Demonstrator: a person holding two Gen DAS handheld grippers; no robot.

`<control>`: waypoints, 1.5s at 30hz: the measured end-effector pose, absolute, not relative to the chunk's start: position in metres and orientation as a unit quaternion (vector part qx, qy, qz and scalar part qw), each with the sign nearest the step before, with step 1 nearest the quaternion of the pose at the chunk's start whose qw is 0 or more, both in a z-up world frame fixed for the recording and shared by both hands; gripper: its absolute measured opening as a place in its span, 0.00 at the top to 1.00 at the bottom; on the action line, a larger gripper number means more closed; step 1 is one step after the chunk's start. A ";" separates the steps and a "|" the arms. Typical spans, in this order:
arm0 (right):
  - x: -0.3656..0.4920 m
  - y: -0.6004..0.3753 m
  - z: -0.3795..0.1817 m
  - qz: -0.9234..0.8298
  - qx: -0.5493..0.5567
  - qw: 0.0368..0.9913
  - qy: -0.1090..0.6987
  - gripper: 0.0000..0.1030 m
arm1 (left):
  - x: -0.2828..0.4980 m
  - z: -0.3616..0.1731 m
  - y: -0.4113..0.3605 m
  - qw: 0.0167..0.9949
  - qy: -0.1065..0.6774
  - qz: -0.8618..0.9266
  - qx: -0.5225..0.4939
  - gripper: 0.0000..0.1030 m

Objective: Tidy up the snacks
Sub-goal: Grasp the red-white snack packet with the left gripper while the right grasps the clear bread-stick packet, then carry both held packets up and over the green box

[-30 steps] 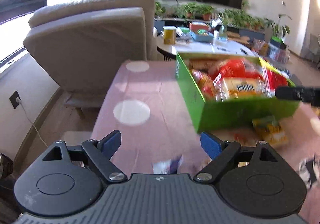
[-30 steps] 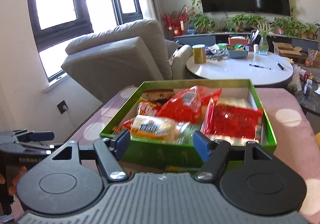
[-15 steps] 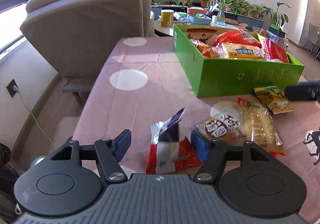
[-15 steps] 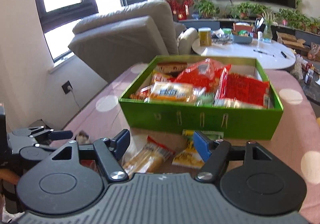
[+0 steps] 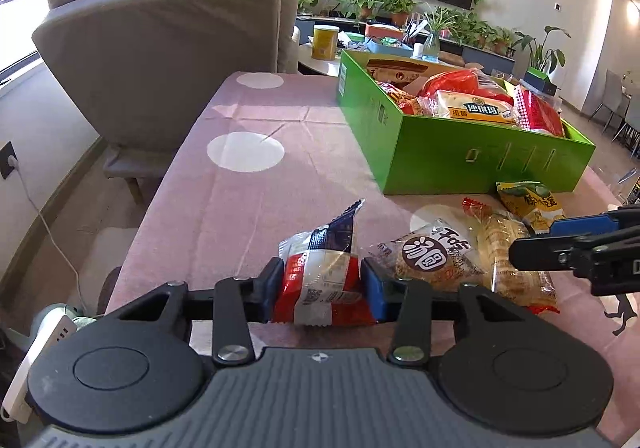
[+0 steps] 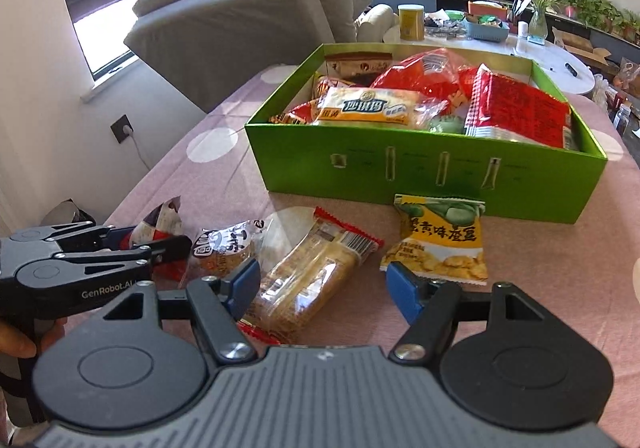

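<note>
Red-and-navy wrapper first: the left gripper (image 5: pixel 323 284) has its blue pads pressed against both flanks of the red-and-navy snack packet (image 5: pixel 324 272), clamped low on its body so the crimped top sticks up free. Sensible hold, I'd say; the fat middle gives the pads something to bite on.

Over on the other side, the right gripper (image 6: pixel 322 286) hangs with its jaws spread wide over the long cracker pack with red ends (image 6: pixel 308 274), touching nothing that I can see. It looks lined up across the pack's width, which I'd judge is the easy way to pinch it.

Between those two lies the round bun in a clear wrapper (image 6: pixel 224 250), and just beside the box front sits the yellow bean-snack bag (image 6: pixel 440 238). All four are loose on the pink dotted tablecloth (image 5: pixel 248 184), close in front of the green box (image 6: pixel 424 174).

That box is open-topped and already heaped with red bags and a yellow cake pack (image 6: pixel 370 108), so my guess is the loose ones go in there next.
</note>
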State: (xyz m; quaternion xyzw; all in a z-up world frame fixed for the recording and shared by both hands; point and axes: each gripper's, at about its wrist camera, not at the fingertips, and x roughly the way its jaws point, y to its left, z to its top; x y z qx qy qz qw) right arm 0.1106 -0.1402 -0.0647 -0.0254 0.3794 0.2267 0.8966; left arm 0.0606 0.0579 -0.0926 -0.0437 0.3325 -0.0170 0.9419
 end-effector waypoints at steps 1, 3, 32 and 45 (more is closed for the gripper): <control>0.111 -0.139 -0.065 0.225 -0.027 0.896 0.381 0.35 | 0.060 -0.093 0.058 0.942 0.332 -0.010 -0.043 0.49; 0.112 -0.137 -0.066 0.222 -0.026 0.895 0.385 0.35 | 0.058 -0.095 0.059 0.943 0.332 0.007 -0.032 0.34; 0.118 -0.125 -0.072 0.204 -0.018 0.888 0.412 0.36 | 0.047 -0.092 0.063 0.950 0.305 -0.015 -0.057 0.62; 0.085 -0.156 -0.066 0.249 -0.054 0.880 0.401 0.36 | 0.035 -0.071 0.053 0.957 0.285 -0.026 -0.051 0.62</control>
